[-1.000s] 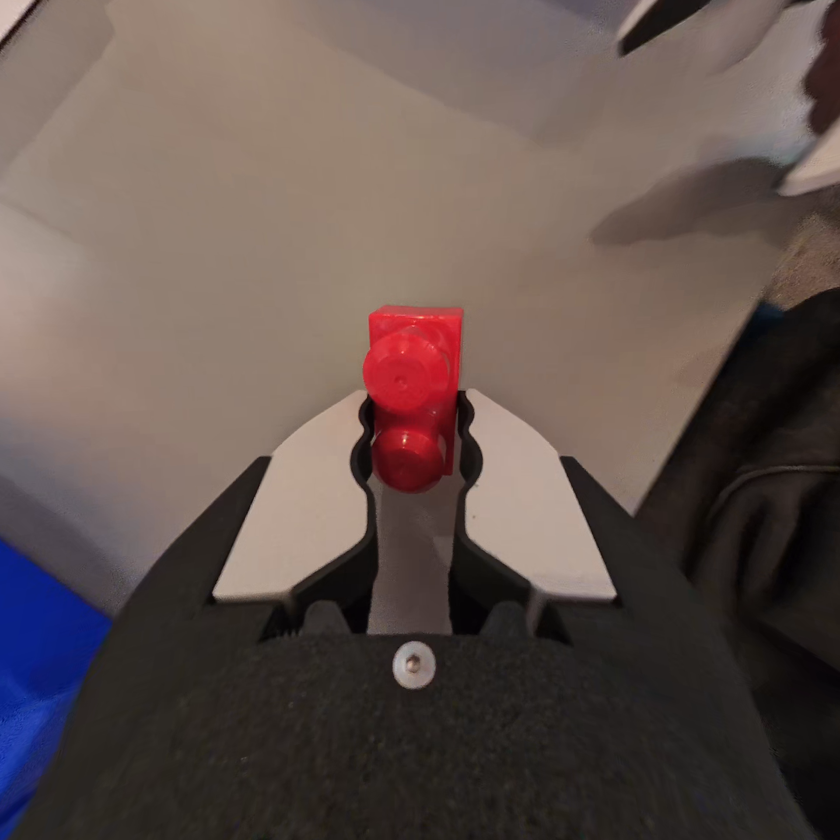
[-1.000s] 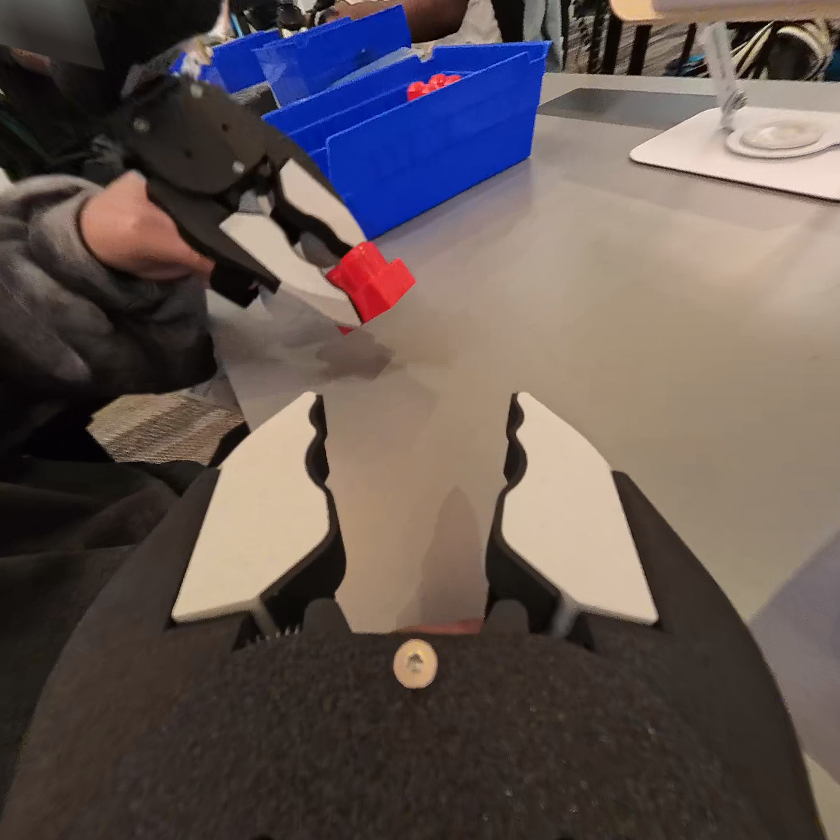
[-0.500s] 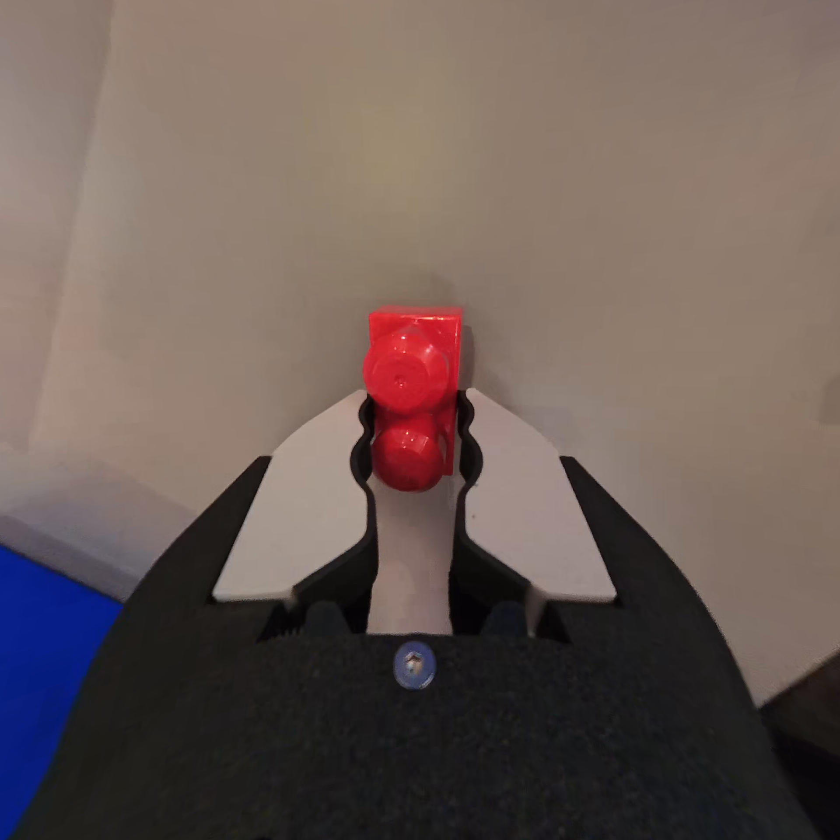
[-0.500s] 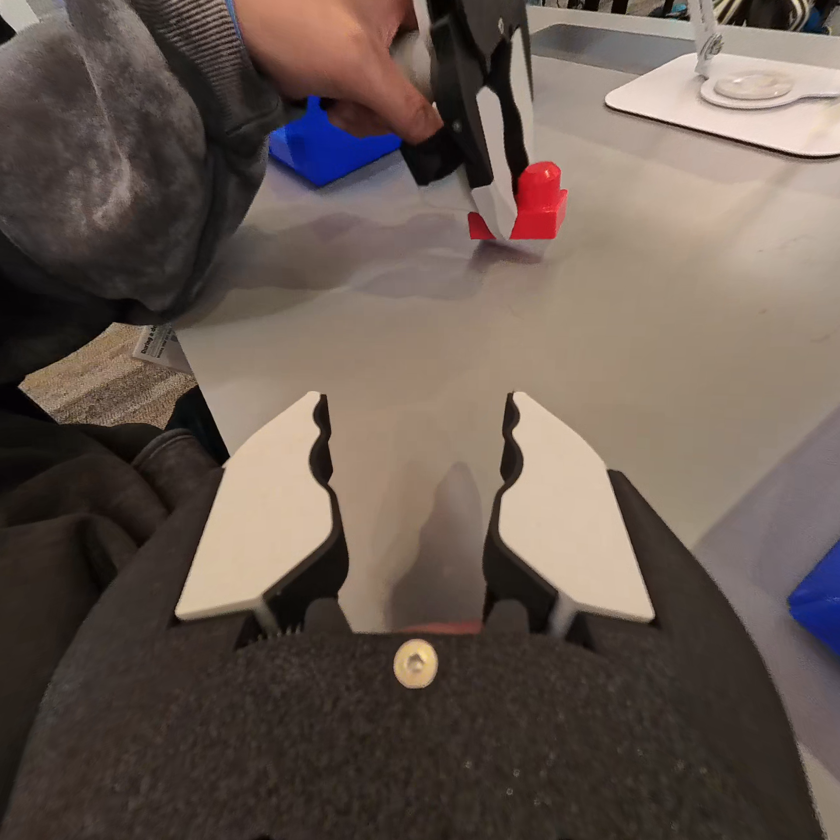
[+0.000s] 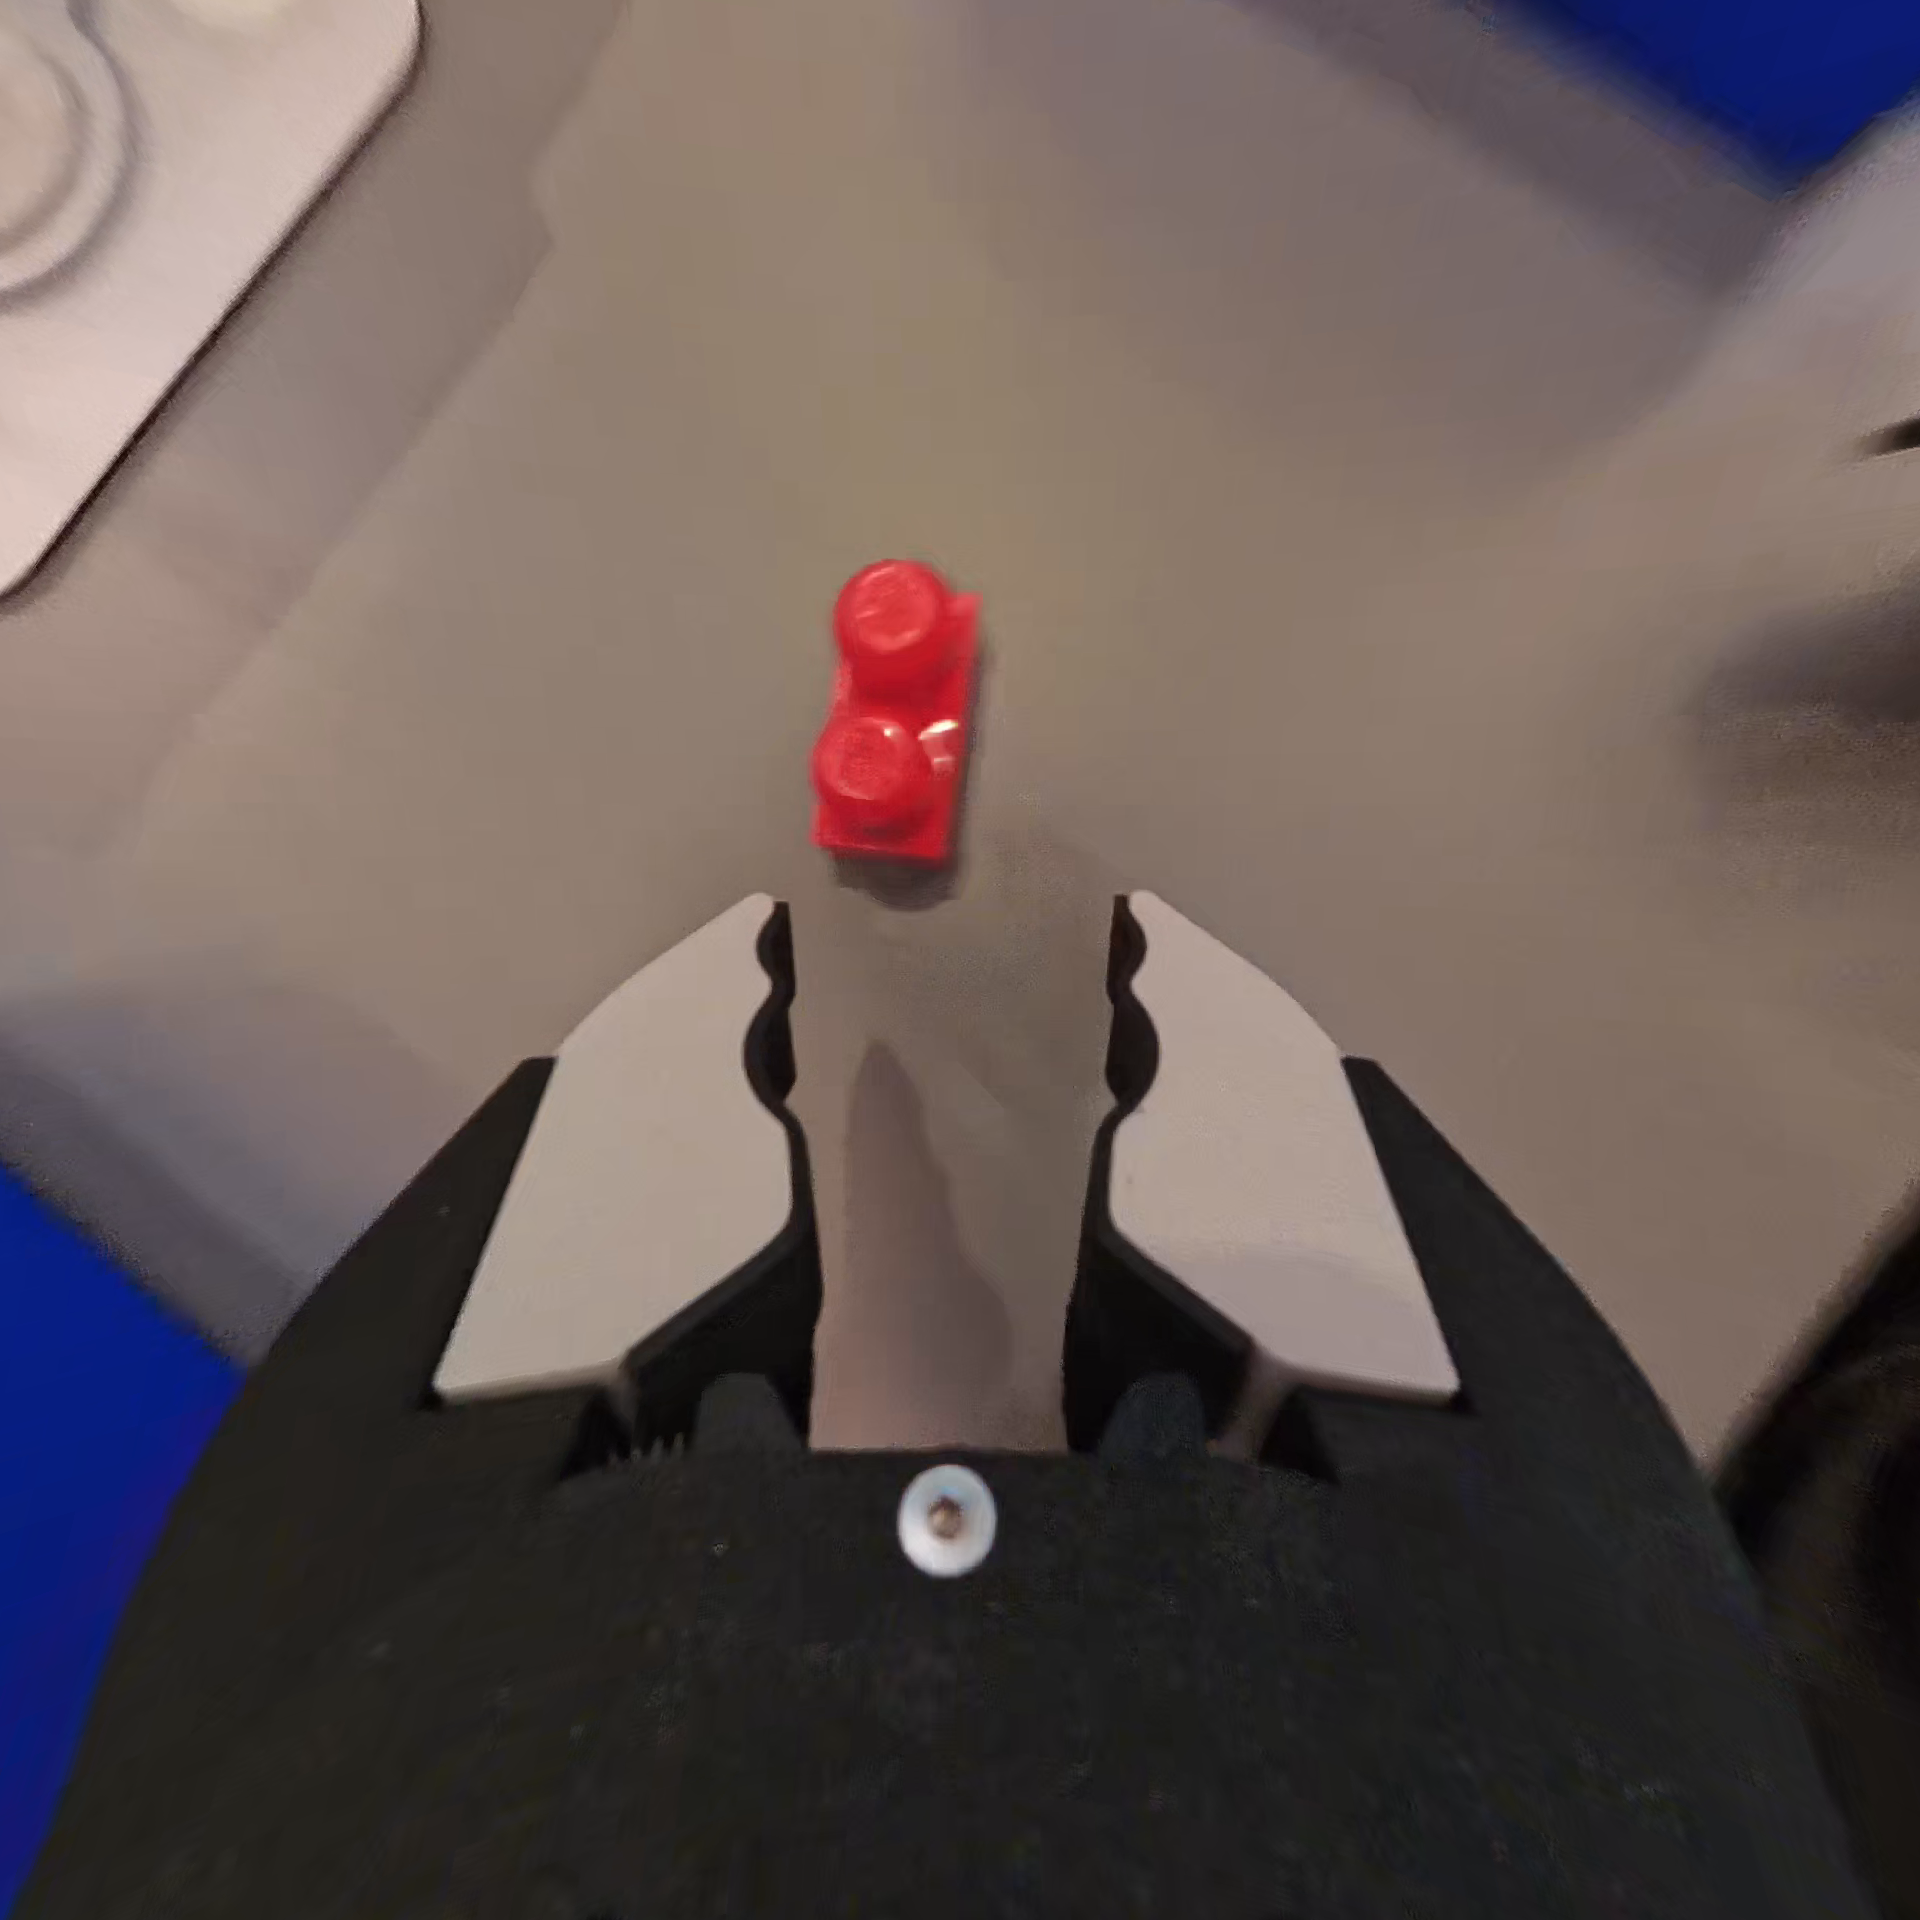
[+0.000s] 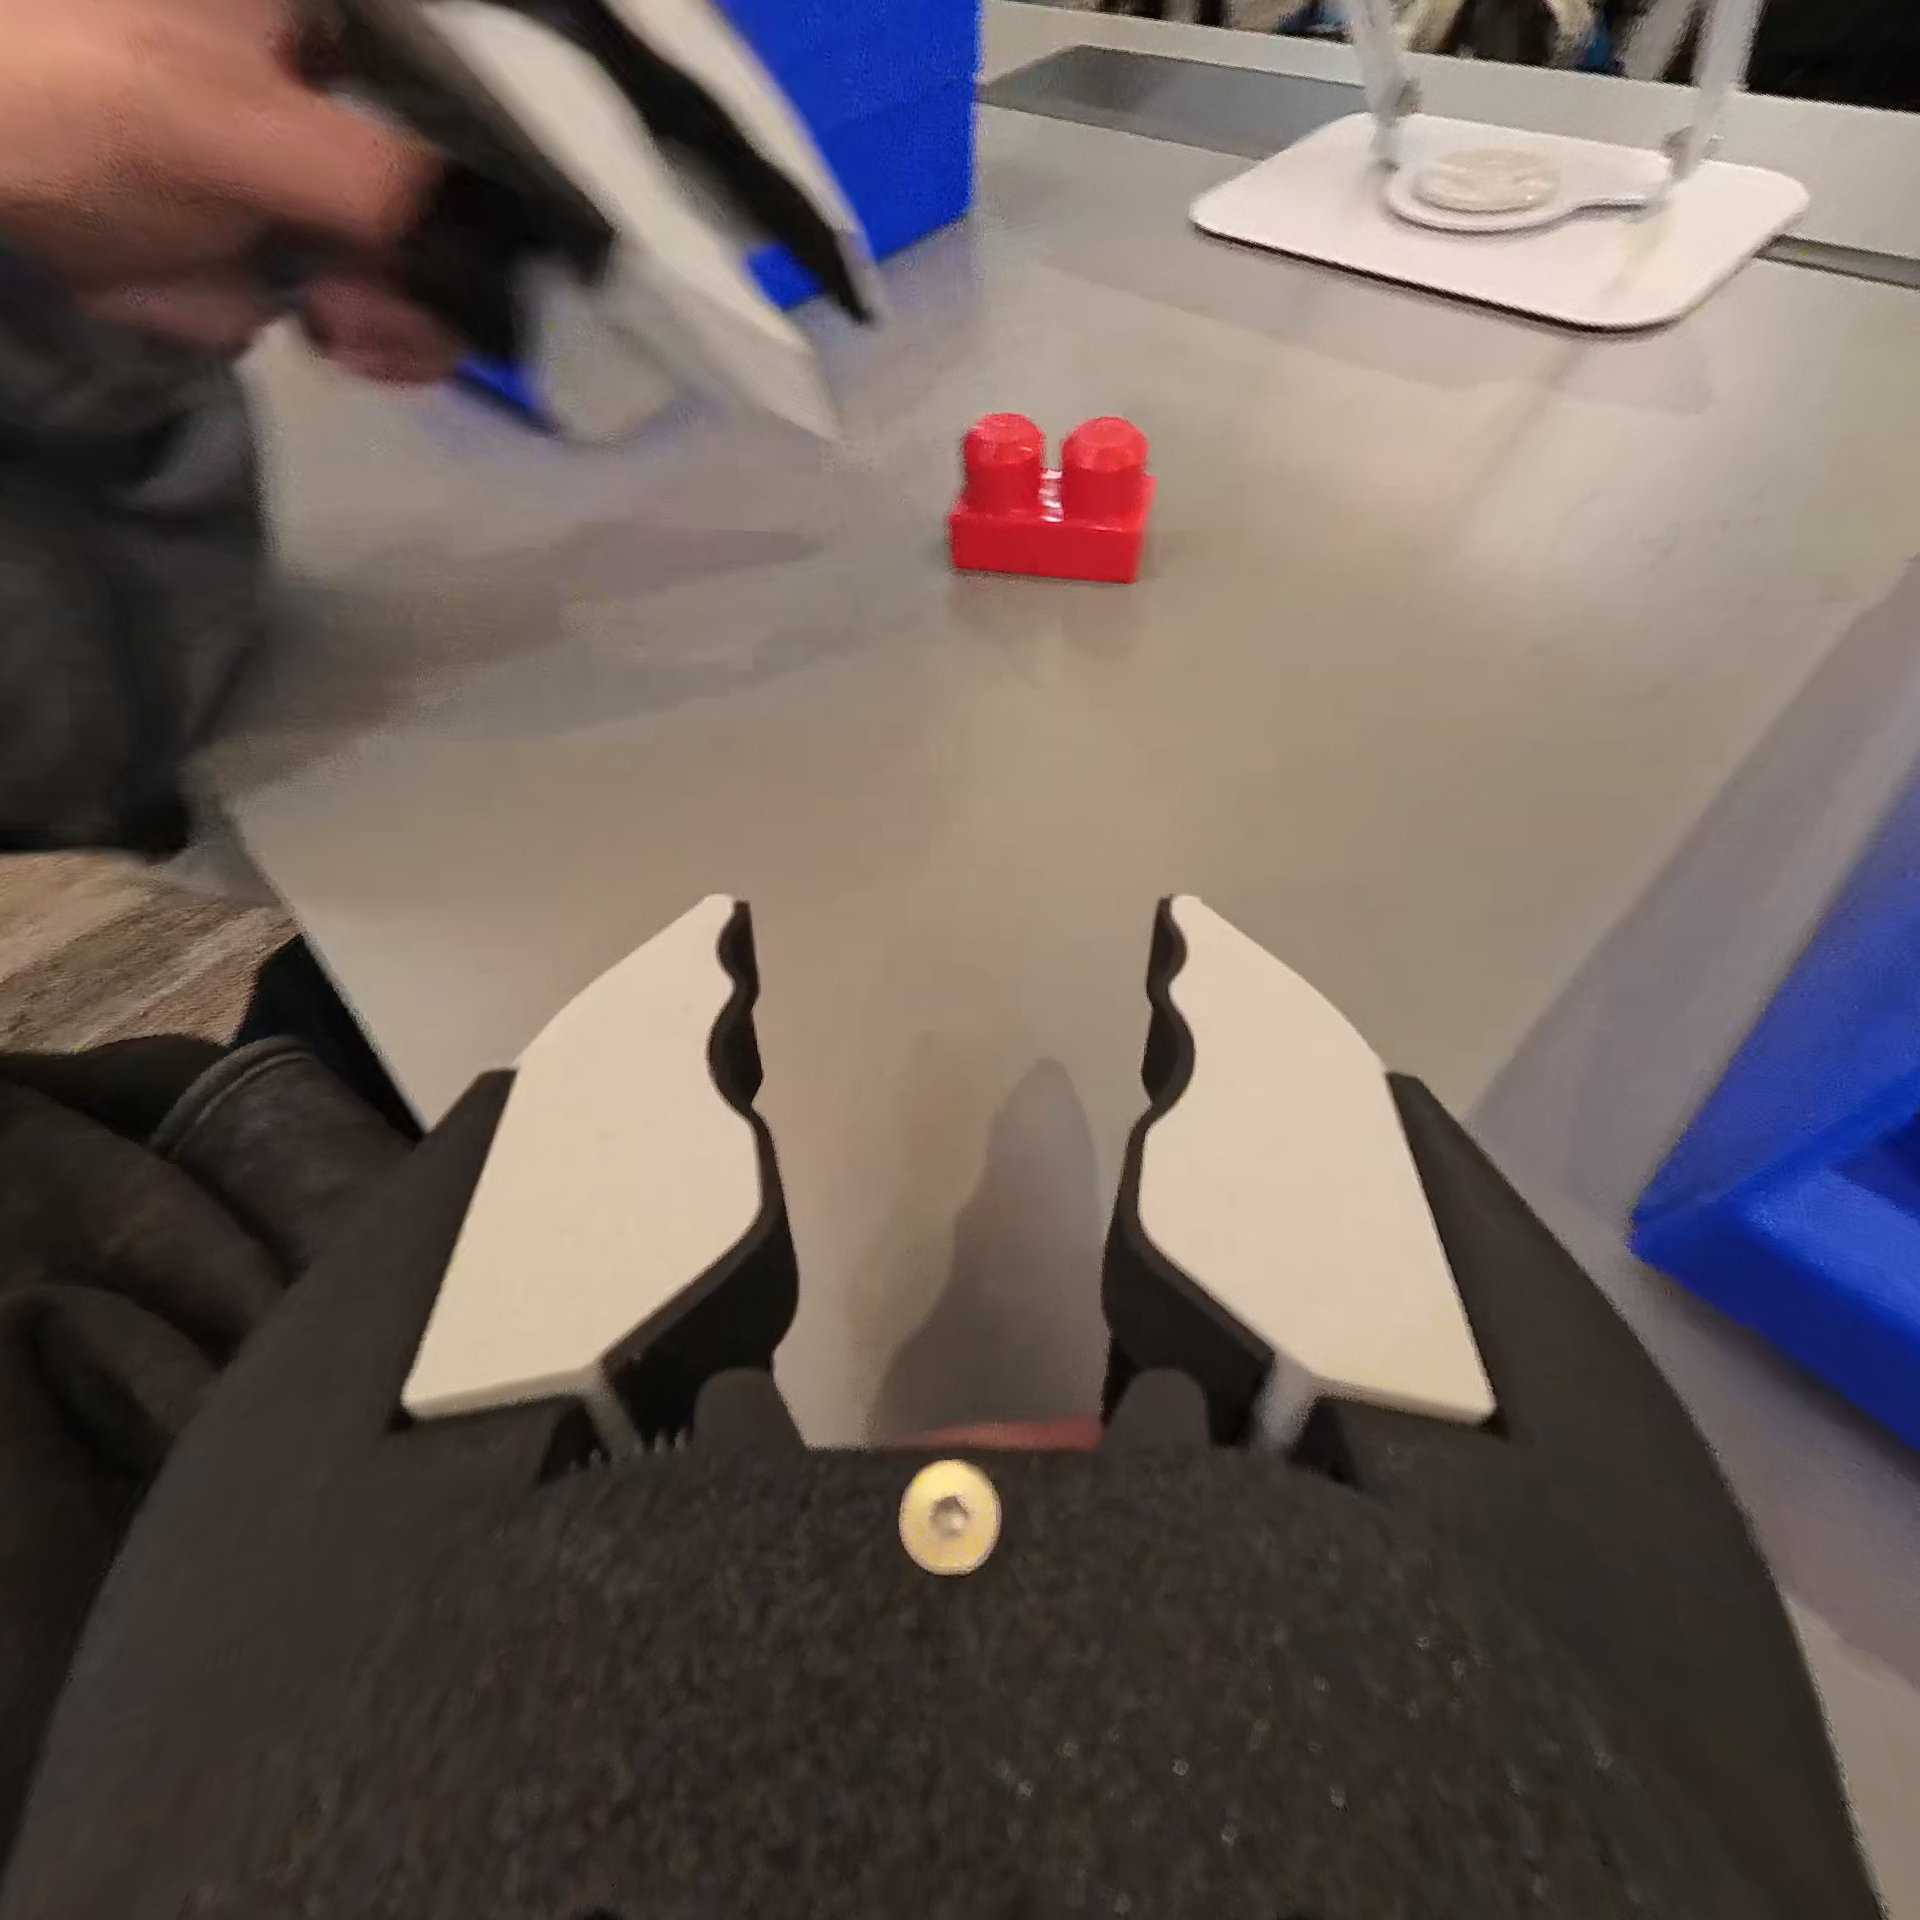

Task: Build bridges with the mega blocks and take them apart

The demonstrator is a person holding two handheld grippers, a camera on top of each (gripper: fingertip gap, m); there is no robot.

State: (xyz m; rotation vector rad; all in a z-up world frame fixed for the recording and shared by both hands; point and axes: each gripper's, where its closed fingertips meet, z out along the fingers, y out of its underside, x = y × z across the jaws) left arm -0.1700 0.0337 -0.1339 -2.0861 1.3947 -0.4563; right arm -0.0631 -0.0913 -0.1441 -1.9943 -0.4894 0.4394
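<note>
The jaws of the left gripper [image 5: 943,914] stand well apart and hold nothing. Between them only the grey table [image 5: 1299,540] shows. Just beyond their tips sits the red block [image 5: 894,717], a small one with two studs, upright on the table and touching neither jaw. In the left wrist view the block lies lengthwise, one stud nearer and one farther.

The jaws of the right gripper [image 6: 948,914] are also wide open and empty. In the right wrist view the same red block [image 6: 1051,504] stands well ahead of them, alone on the table, with its long side facing the camera. The left gripper [image 6: 831,353] hangs above and to the left of the block, blurred, clear of it.

Farther out there is a blue bin [image 6: 862,114] behind the left gripper, a second blue bin [image 6: 1808,1226] at the right edge, and a white stand base [image 6: 1496,218] at the far side of the table.

I judge that the building is only at its beginning: one block is set down as a first pier, and no bridge exists yet. The next move probably calls for a second block from one of the bins, placed apart from this one so that a span can rest on both. Whichever gripper goes should keep its jaws open until they are around the new block, and avoid pushing the red one, which is light and not fixed to anything.
</note>
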